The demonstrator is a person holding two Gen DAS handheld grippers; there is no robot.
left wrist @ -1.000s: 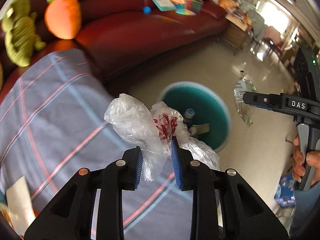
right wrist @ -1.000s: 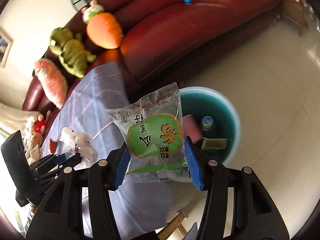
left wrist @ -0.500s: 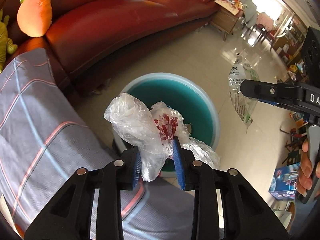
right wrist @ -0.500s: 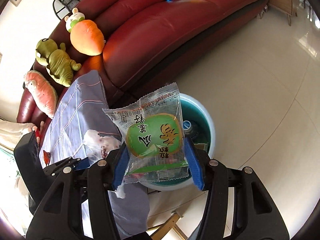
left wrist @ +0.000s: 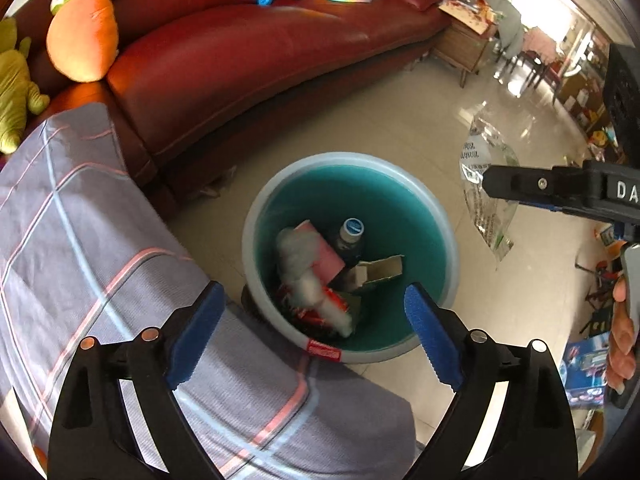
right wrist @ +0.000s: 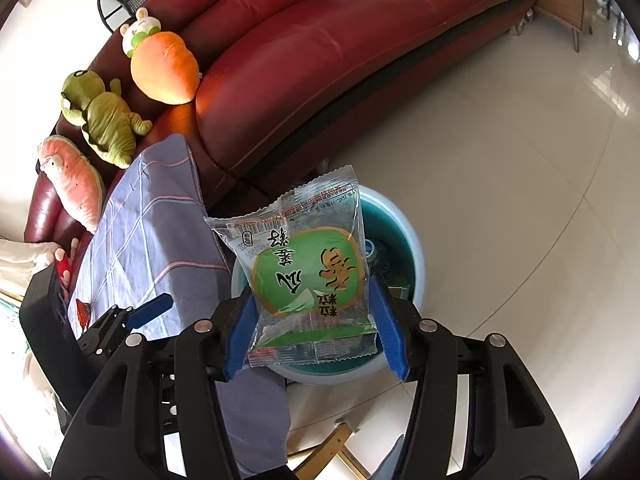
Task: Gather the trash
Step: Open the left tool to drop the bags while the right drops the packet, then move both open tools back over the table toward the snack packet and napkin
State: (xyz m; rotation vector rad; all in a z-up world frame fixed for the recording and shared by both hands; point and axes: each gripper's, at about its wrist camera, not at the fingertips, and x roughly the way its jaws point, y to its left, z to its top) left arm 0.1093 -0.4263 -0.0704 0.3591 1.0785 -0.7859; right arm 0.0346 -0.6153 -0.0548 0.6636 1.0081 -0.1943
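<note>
The crumpled plastic bag (left wrist: 308, 280) is lying in the teal bin (left wrist: 444, 216) beneath the left gripper (left wrist: 312, 336), whose empty jaws are opening, while the right gripper (right wrist: 314, 320) is clamping a green snack packet (right wrist: 308, 264) over the bin.

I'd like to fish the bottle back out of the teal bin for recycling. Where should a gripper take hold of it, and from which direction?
Grip the bottle just below its blue cap, coming straight down from above. It stands roughly upright among the trash in the bin, cap pointing up, with a pink box on one side and a torn cardboard piece on the other, so only its top looks free to reach.
</note>
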